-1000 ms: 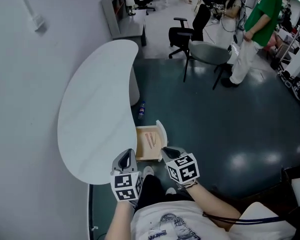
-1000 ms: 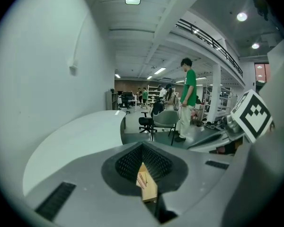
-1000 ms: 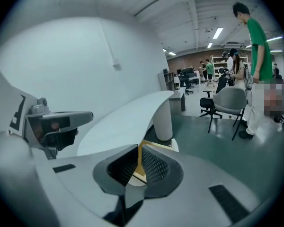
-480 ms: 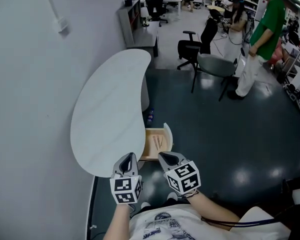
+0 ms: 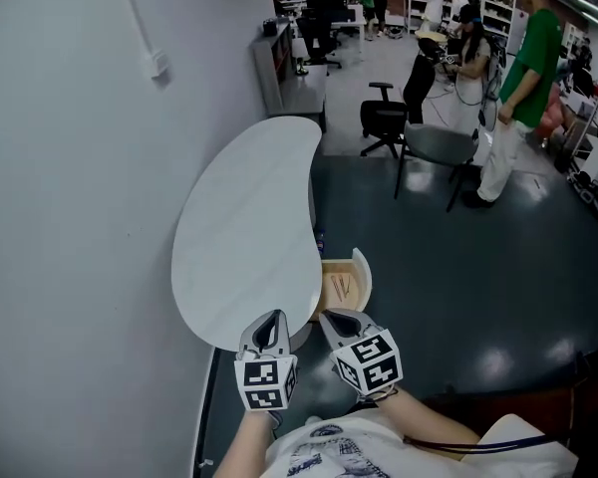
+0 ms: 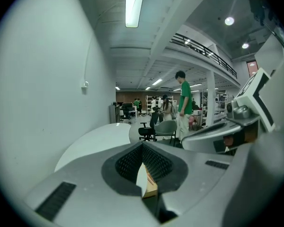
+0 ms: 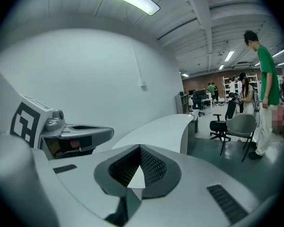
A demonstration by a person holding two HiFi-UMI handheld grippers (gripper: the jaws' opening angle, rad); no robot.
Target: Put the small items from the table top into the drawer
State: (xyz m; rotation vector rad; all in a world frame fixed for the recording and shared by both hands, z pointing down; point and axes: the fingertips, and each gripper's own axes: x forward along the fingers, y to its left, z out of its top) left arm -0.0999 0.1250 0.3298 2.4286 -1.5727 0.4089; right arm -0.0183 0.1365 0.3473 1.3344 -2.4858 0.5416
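Stands back from the open pale wooden drawer (image 5: 341, 285), seen smaller and farther below than a second ago. Carries both grippers raised up and away from it, instead of hanging close at its front corners as before.

Holds the left gripper (image 5: 270, 329) above the drawer's near-left corner, claw pressed together and pinching nothing, with only a far-off sliver of the drawer showing through the notch behind the tips. Holds the right gripper (image 5: 341, 324) above the drawer's front edge, claw likewise clamped tight and empty.

Shows thin reddish-brown sticks (image 5: 343, 287) lying inside the drawer, unchanged across the views. Shows no small item on the white kidney-shaped table top (image 5: 244, 237) stretching left of and beyond the drawer; bare earlier too.

Reads as the putting-away done: items in, hands withdrawn, nothing carried. Leaves the drawer pulled out, jutting from under the table's edge. Pushing it shut looks like the only tidy-up remaining, though not asked for in the task.

Includes a person in a green top (image 5: 526, 68) and a grey chair (image 5: 439, 147) well beyond the drawer, no part of the job.
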